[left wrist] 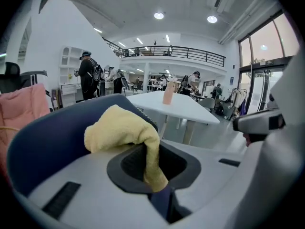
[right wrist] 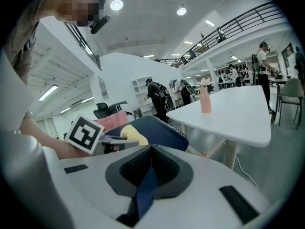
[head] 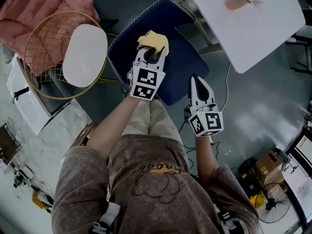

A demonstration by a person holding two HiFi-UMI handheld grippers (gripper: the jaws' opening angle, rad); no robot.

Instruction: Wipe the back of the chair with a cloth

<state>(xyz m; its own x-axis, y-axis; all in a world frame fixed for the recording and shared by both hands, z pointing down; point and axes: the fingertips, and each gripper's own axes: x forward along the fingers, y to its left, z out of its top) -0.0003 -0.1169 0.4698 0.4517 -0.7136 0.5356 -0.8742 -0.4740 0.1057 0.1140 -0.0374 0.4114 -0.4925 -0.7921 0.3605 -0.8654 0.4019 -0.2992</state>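
The dark blue chair (head: 183, 57) stands in front of me, and its padded back (left wrist: 52, 137) fills the left of the left gripper view. My left gripper (head: 152, 51) is shut on a yellow cloth (head: 153, 40), which bunches over the jaw tips (left wrist: 121, 128) against the top of the chair back. To the right and nearer me, my right gripper (head: 195, 79) hangs over the chair's edge, shut with nothing in it. From the right gripper view, the cloth (right wrist: 135, 135) and the left gripper's marker cube (right wrist: 86, 134) show beside the chair (right wrist: 159, 128).
A white table (head: 253, 23) with a pink bottle (head: 238, 2) stands right of the chair. On the left are a gold wire chair with a white cushion (head: 85, 55) and a pink jacket (head: 39, 9). Boxes and a fan (head: 270, 204) sit at the lower right. People stand far off.
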